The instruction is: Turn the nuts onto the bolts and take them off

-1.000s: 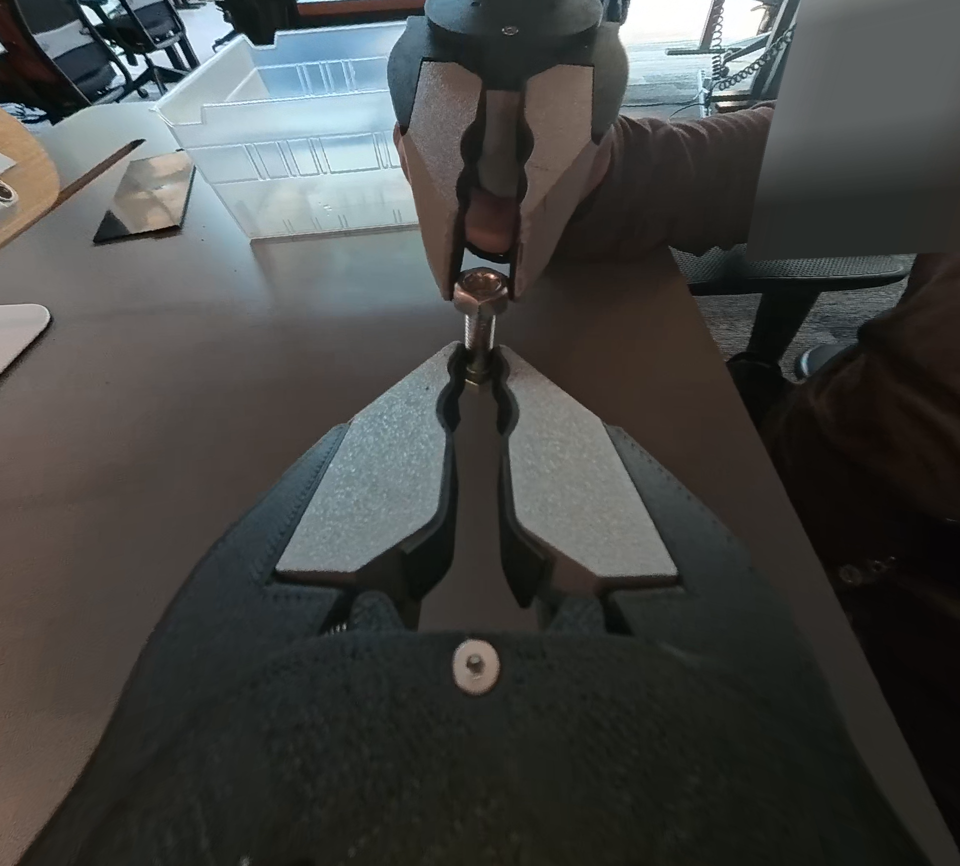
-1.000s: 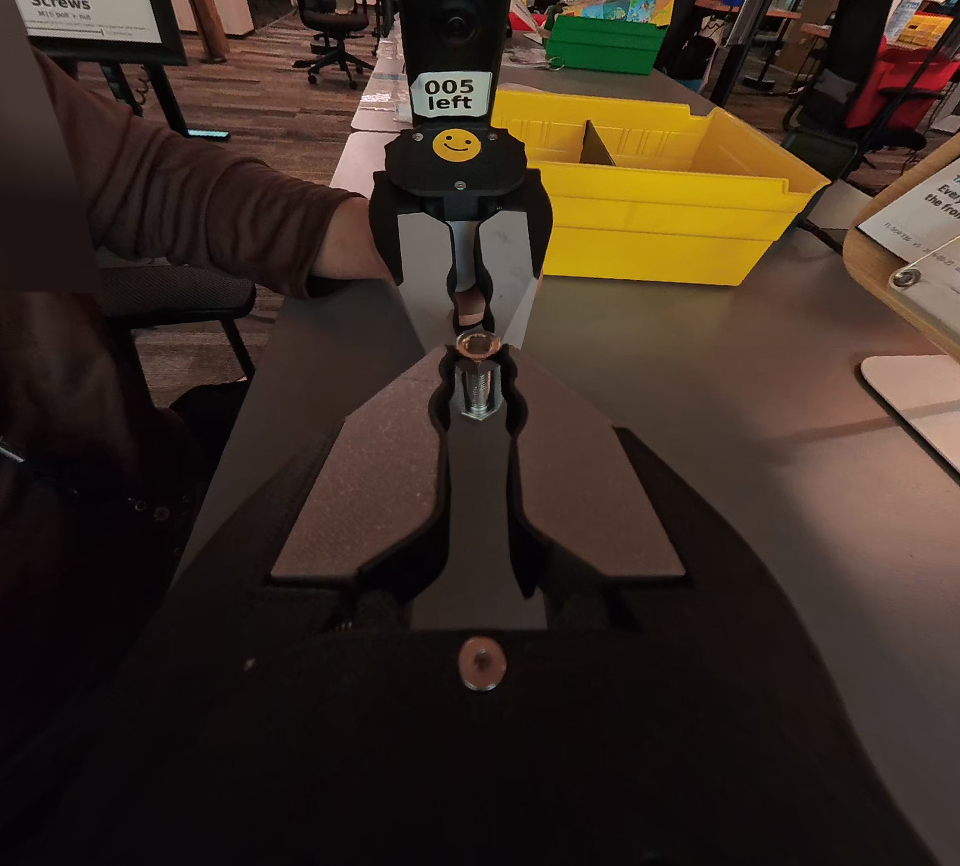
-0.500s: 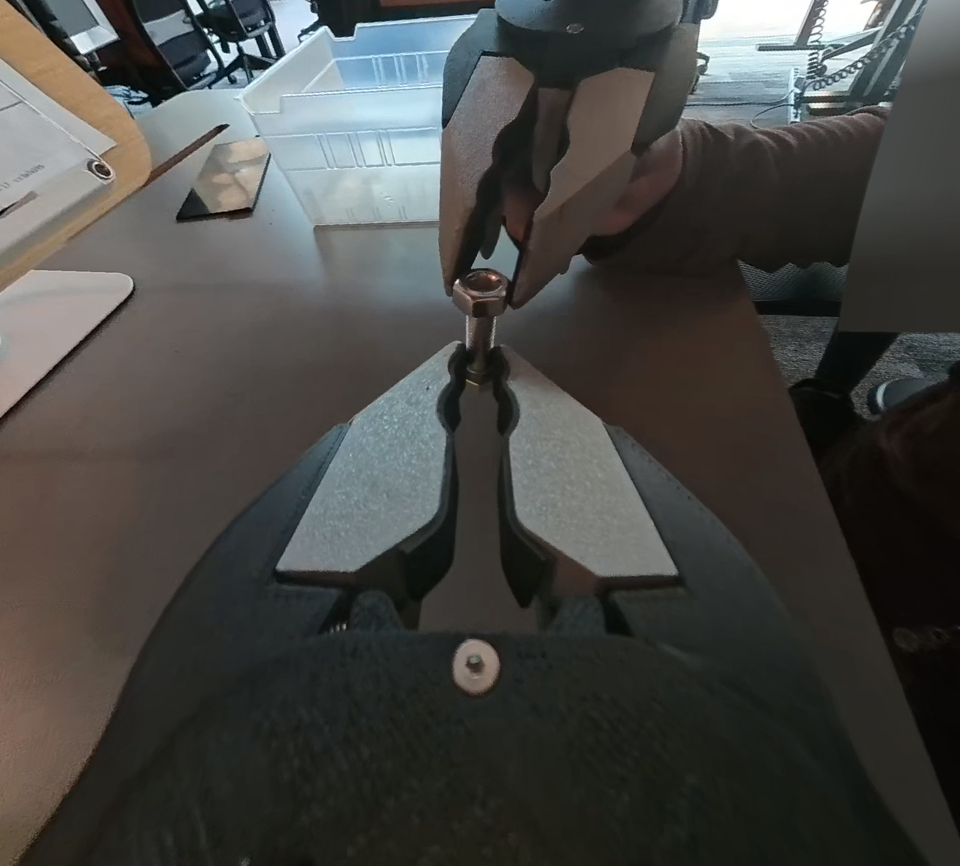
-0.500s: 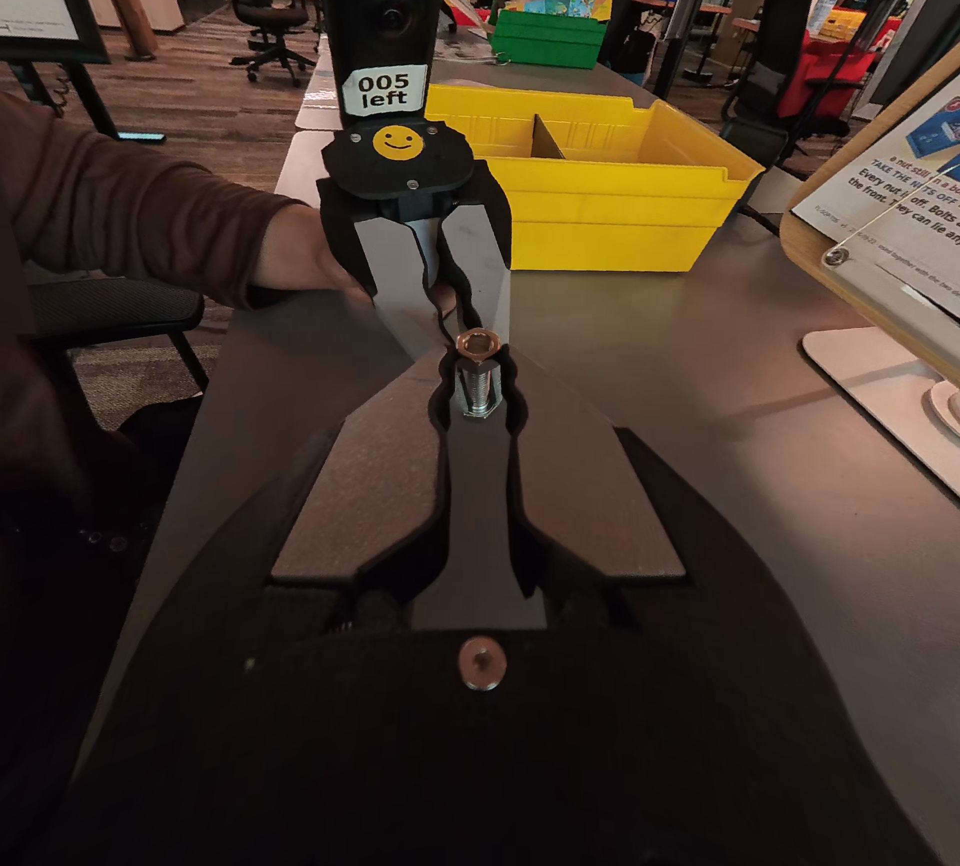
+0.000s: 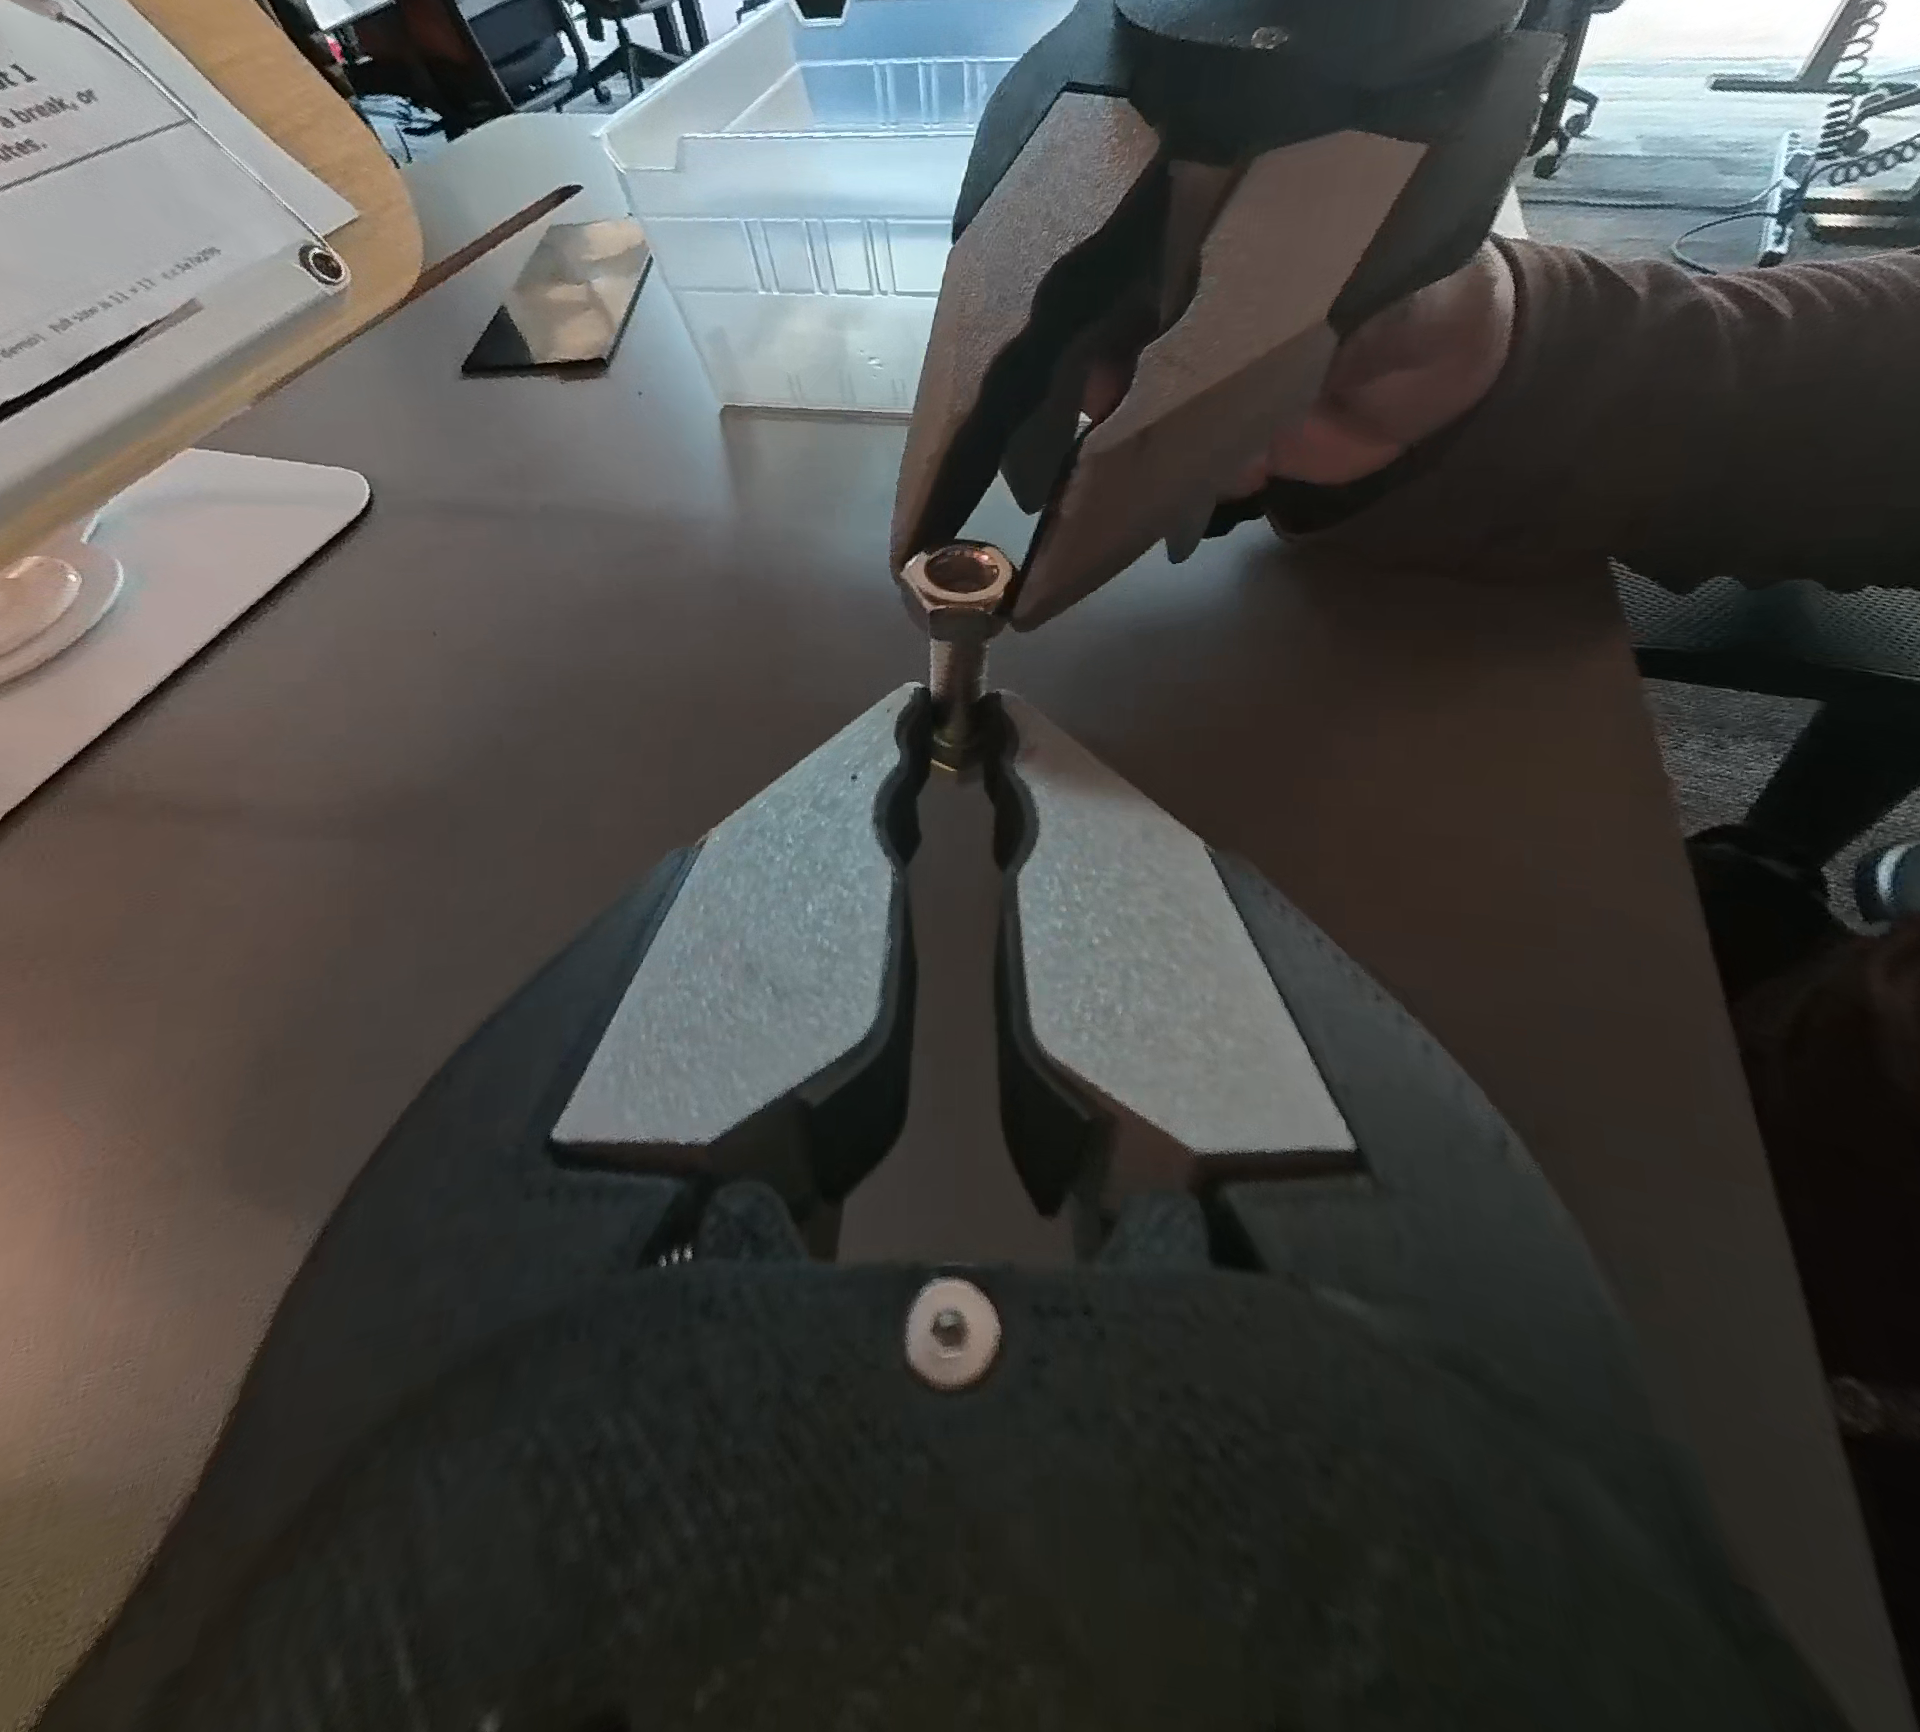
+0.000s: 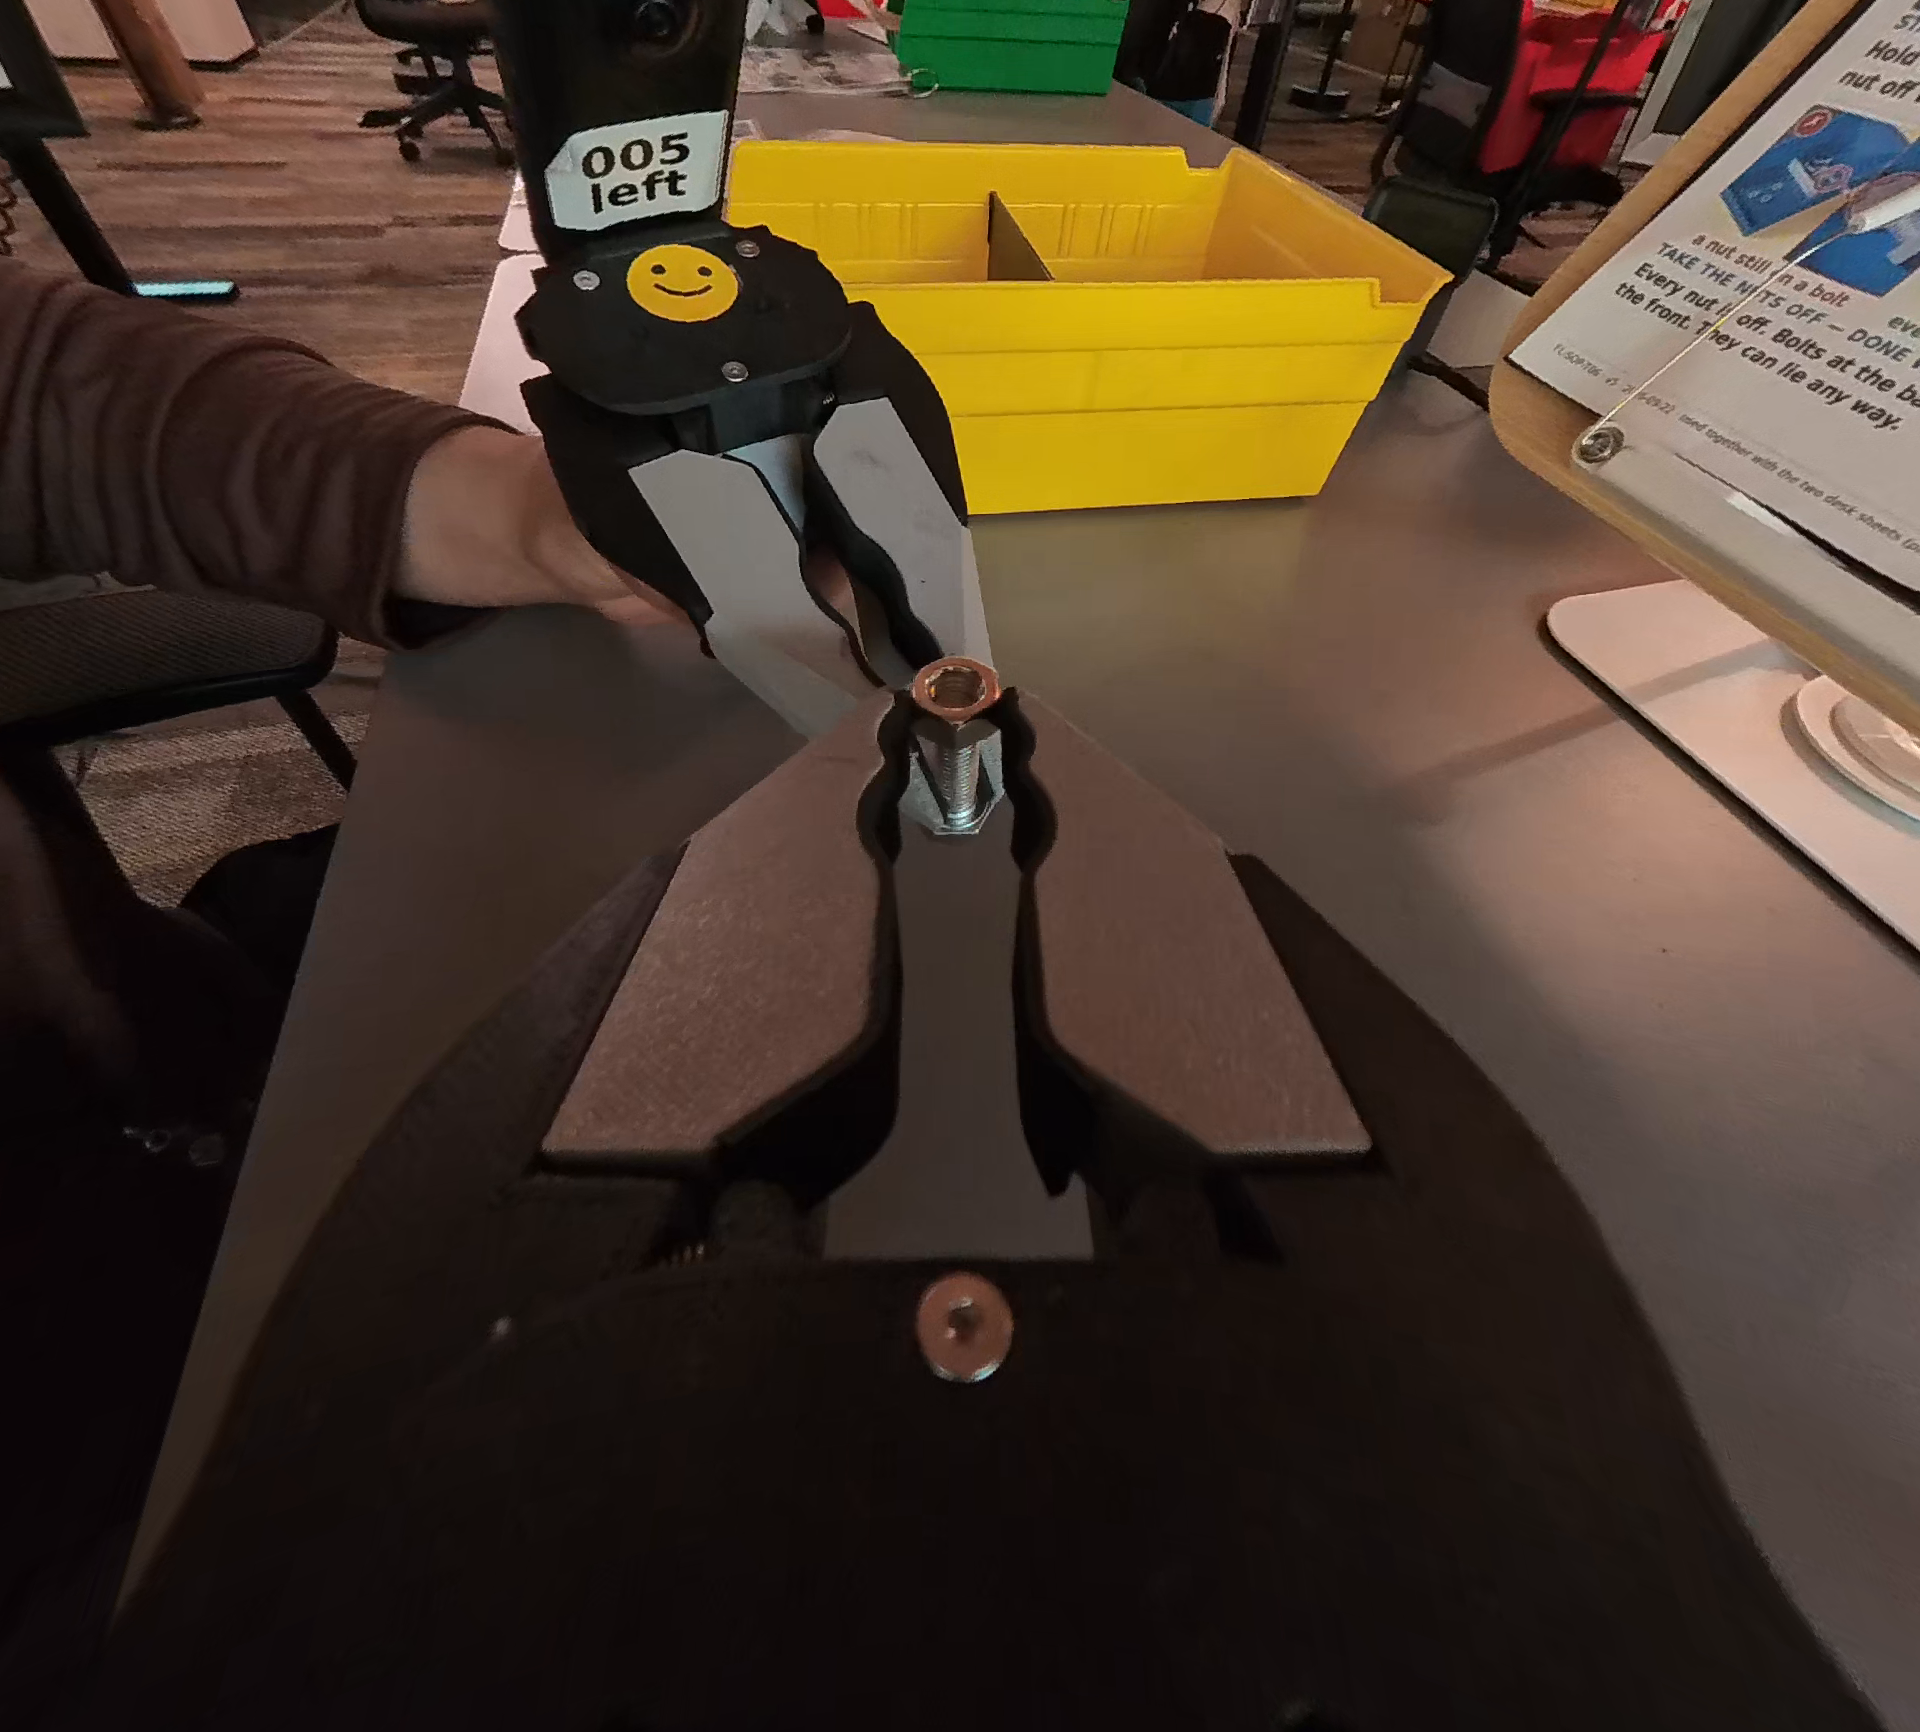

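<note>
A steel bolt (image 5: pixel 954 664) stands upright above the dark table (image 5: pixel 520 695). My left gripper (image 5: pixel 956 718) is shut on the bolt's head at the bottom end. A brass-coloured nut (image 5: pixel 956 583) sits on the top of the thread, its hole showing. My right gripper (image 5: pixel 964 591) comes in from above, tilted, and is shut on the nut. In the right wrist view the nut (image 6: pixel 951 690) is between my right gripper's tips (image 6: pixel 951 718), with the bolt (image 6: pixel 951 773) below. The left gripper (image 6: pixel 902 680) reaches in from the left, its tips partly hidden.
A clear plastic bin (image 5: pixel 831 155) and a black plate (image 5: pixel 561 300) lie beyond. A yellow divided bin (image 6: pixel 1091 332) stands behind the left gripper, a green bin (image 6: pixel 1008 35) farther back. A wooden document stand (image 5: pixel 125 155) on a white base (image 5: pixel 156 560) is beside me. The table edge (image 5: pixel 1662 851) runs along the right. My two grippers' fingertips are within a few centimetres of each other.
The right gripper has rolled clockwise on the nut, as the left wrist view shows it. The left gripper has tilted the other way. Both stay shut.
</note>
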{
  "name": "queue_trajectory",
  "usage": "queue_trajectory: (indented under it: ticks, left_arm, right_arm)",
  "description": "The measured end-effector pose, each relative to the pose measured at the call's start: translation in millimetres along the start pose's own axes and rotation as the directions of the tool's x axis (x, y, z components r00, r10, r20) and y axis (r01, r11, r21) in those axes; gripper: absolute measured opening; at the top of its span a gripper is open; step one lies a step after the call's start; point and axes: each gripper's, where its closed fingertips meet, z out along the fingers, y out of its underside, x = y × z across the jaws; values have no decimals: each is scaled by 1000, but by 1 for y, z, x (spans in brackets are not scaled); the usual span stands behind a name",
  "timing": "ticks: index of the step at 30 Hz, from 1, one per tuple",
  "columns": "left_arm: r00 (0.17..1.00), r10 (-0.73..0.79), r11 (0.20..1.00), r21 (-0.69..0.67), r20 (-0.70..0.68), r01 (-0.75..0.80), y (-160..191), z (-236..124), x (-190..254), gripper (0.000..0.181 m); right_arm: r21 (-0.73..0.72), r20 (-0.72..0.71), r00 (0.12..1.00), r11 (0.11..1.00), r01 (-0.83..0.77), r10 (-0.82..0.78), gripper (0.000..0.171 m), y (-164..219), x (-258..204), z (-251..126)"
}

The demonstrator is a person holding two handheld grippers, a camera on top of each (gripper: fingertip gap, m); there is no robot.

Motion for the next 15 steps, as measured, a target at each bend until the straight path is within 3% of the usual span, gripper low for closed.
queue_trajectory:
  ticks: [15]
  left_arm:
    - [998,5,1000,-12,56,-4,1,0,-6,8]
  right_arm:
    - [5,-38,999,1000,-27,28,13,0,4,2]
